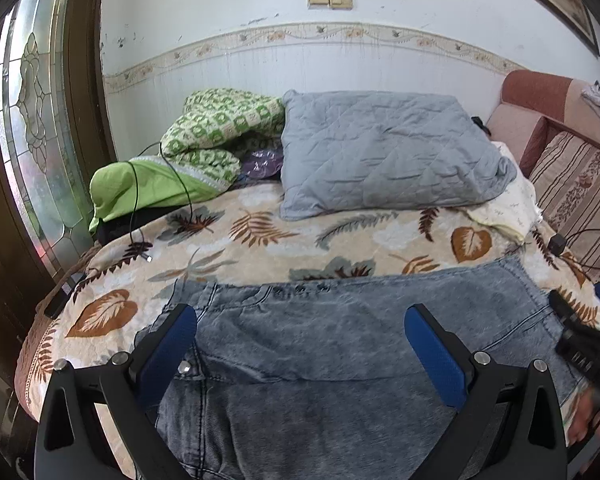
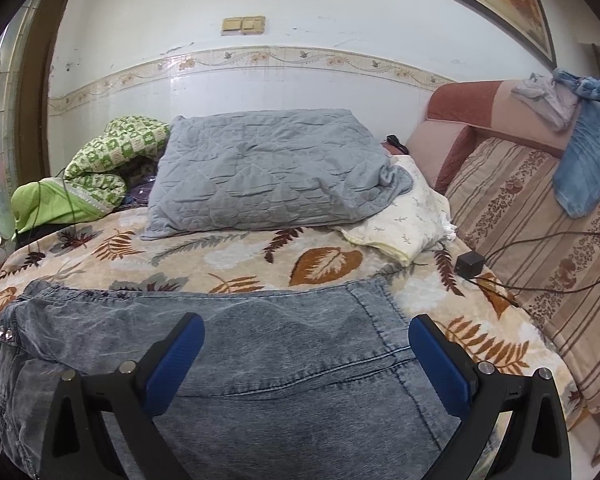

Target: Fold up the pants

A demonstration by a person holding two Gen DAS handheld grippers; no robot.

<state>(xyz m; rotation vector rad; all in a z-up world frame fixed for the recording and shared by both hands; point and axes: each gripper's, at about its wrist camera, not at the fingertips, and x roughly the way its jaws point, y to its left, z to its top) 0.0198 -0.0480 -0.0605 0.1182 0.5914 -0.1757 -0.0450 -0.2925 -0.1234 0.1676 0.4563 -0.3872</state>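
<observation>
Faded blue denim pants point(image 1: 340, 344) lie folded flat across the near part of the bed, waistband and rivets toward the left point(image 2: 260, 344). My left gripper point(image 1: 300, 320) hovers open just above the left half of the pants, its blue pads point(image 1: 172, 344) spread wide with nothing between them. My right gripper point(image 2: 306, 328) hangs open over the right half, near the pants' right edge. The right gripper's black body point(image 1: 580, 344) and a hand show at the right edge of the left wrist view.
The bed has a leaf-print cover point(image 1: 260, 236). A grey quilted pillow point(image 1: 380, 152), a green blanket point(image 1: 204, 140) and a white cloth point(image 2: 404, 216) lie at the back. A black charger with cable point(image 2: 470, 264) sits right of the pants, beside a striped sofa point(image 2: 540, 240).
</observation>
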